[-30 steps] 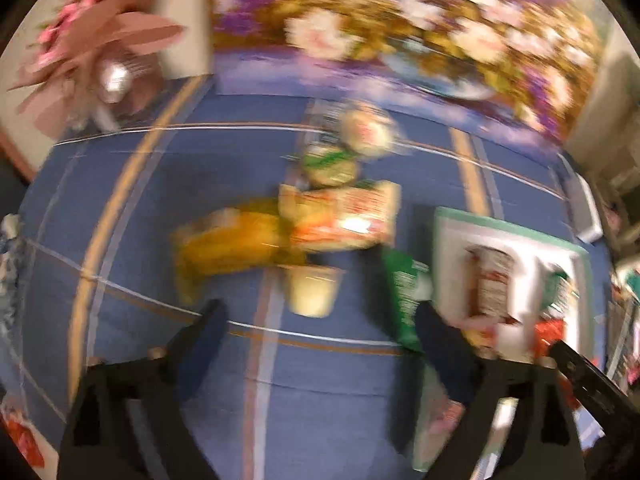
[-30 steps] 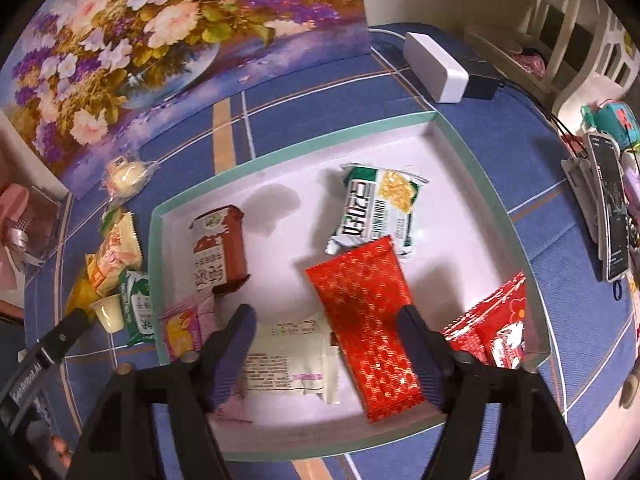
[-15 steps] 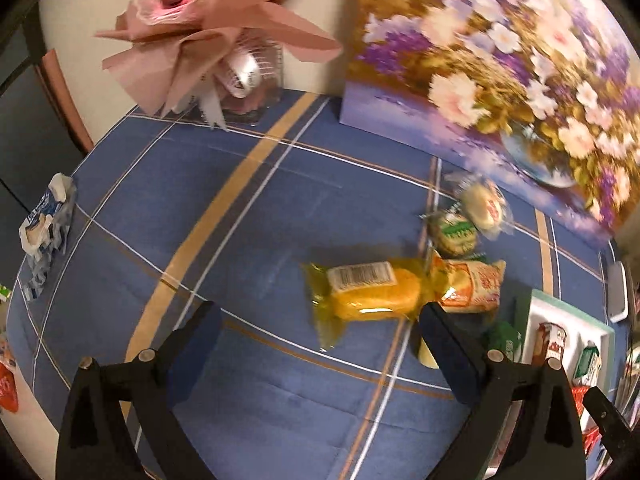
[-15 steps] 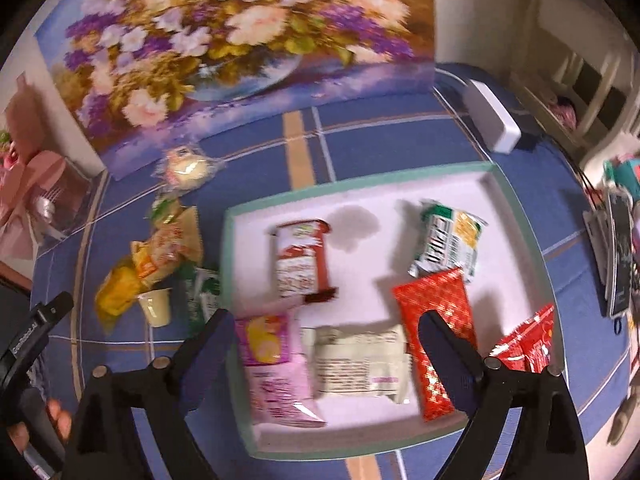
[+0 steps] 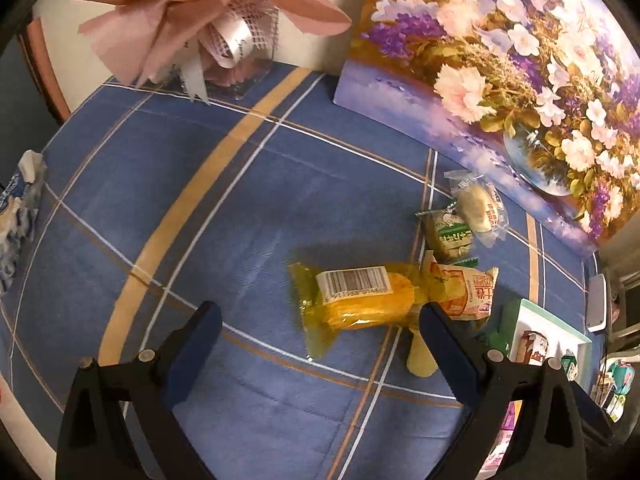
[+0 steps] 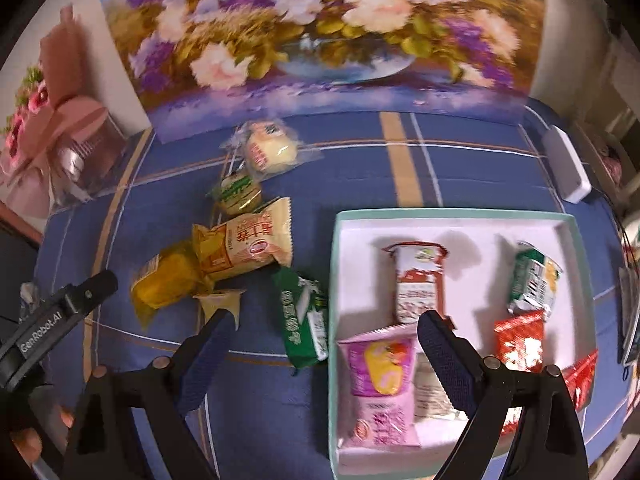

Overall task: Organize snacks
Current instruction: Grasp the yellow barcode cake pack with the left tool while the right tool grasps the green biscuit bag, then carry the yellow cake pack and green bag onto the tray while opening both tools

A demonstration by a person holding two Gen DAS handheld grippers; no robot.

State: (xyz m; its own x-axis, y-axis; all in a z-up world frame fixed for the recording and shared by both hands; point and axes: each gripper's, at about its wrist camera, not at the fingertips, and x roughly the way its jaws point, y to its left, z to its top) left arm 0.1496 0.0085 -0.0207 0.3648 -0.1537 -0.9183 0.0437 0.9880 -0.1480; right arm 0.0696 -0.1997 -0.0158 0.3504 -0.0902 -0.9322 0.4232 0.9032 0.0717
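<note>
Loose snacks lie on the blue cloth: a yellow packet (image 5: 356,300) (image 6: 168,284), an orange-beige packet (image 5: 464,292) (image 6: 244,246), a green round snack (image 5: 450,234) (image 6: 238,194), a clear-wrapped bun (image 5: 478,206) (image 6: 268,150), a small jelly cup (image 6: 220,304) and a green packet (image 6: 306,318). A white tray (image 6: 460,222) with a teal rim holds several packets. My left gripper (image 5: 320,336) is open and empty just in front of the yellow packet. My right gripper (image 6: 324,338) is open and empty above the green packet and the tray's left rim.
A flower painting (image 6: 320,32) leans at the back. A pink bouquet (image 5: 208,12) stands at the back left. A white box (image 6: 566,168) lies at the right behind the tray. A crumpled blue-white wrapper (image 5: 16,216) lies at the left table edge.
My left gripper has swung left and drawn back, so the yellow packet now lies between its fingers. My right gripper has moved left from over the tray toward the loose snacks.
</note>
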